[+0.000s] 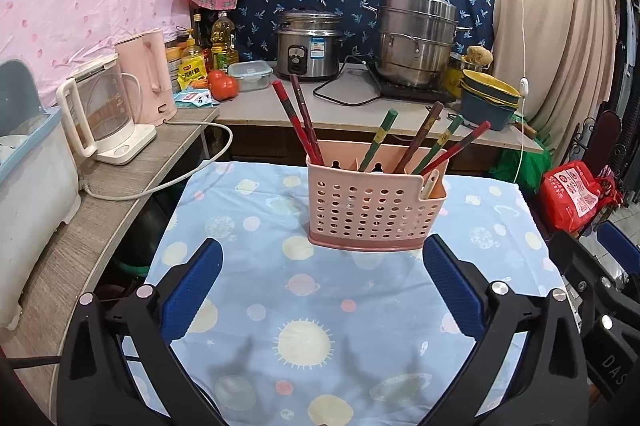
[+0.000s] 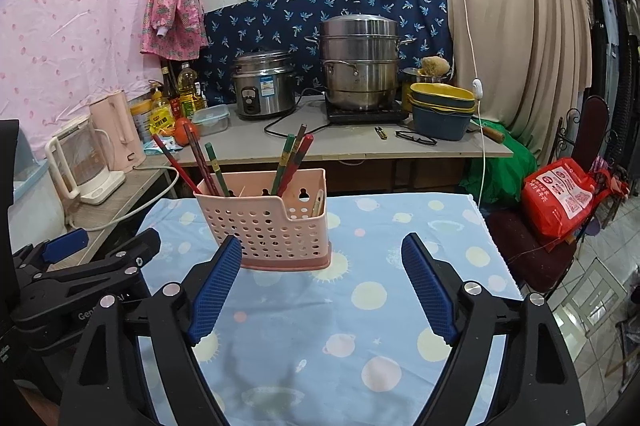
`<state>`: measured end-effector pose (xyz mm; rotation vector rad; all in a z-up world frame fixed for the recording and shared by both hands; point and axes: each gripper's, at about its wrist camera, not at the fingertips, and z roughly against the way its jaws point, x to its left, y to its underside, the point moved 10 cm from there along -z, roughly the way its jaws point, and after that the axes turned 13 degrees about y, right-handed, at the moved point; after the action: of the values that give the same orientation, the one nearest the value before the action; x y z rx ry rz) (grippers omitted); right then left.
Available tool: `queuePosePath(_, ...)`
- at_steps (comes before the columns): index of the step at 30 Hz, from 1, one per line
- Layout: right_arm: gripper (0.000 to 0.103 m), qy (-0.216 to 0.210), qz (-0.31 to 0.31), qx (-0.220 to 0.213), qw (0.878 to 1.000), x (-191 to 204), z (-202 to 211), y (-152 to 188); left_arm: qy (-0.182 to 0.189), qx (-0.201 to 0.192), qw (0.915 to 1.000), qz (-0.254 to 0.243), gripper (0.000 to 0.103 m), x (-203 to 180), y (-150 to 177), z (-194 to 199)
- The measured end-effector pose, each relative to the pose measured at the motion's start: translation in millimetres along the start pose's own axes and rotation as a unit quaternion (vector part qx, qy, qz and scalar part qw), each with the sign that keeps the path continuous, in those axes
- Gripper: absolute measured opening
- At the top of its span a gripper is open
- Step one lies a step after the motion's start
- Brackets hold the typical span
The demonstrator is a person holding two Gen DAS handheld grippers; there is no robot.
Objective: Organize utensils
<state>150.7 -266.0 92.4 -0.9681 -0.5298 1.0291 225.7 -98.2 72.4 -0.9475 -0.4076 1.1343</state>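
The chopsticks and a pale utensil stand sorted in the pink perforated holder upright on the planet-print tablecloth, nothing loose remains visible, left gripper and right gripper gape wide, empty, suggesting completion.

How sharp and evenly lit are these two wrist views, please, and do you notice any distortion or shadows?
Left wrist view: sharp and evenly lit; fisheye bends the wooden side counter, corners go dark, and the open left gripper casts soft shadows on the blue planet-print tablecloth. Right wrist view: equally sharp around the pink perforated plastic utensil basket; faint shadows lie below the open right gripper.
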Motion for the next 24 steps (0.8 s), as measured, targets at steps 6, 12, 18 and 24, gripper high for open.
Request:
queuePosePath(6,0.085,-0.002,0.001,0.004,1.000,0,0,4,-0.004,0.001,1.0000,-0.002,0.096,0,2,1)
queuePosePath(12,0.086,0.001,0.007,0.001,1.000,0,2,6,-0.010,0.002,0.9999,-0.011,0.096,-3,4,1)
queuePosePath(18,0.087,0.009,0.012,-0.001,1.000,-1,3,8,-0.014,0.009,0.9997,-0.017,0.096,-3,8,0)
queuePosePath(24,0.096,0.009,0.018,0.017,1.000,1,-1,21,-0.017,0.022,0.9995,-0.016,0.096,-2,20,-2)
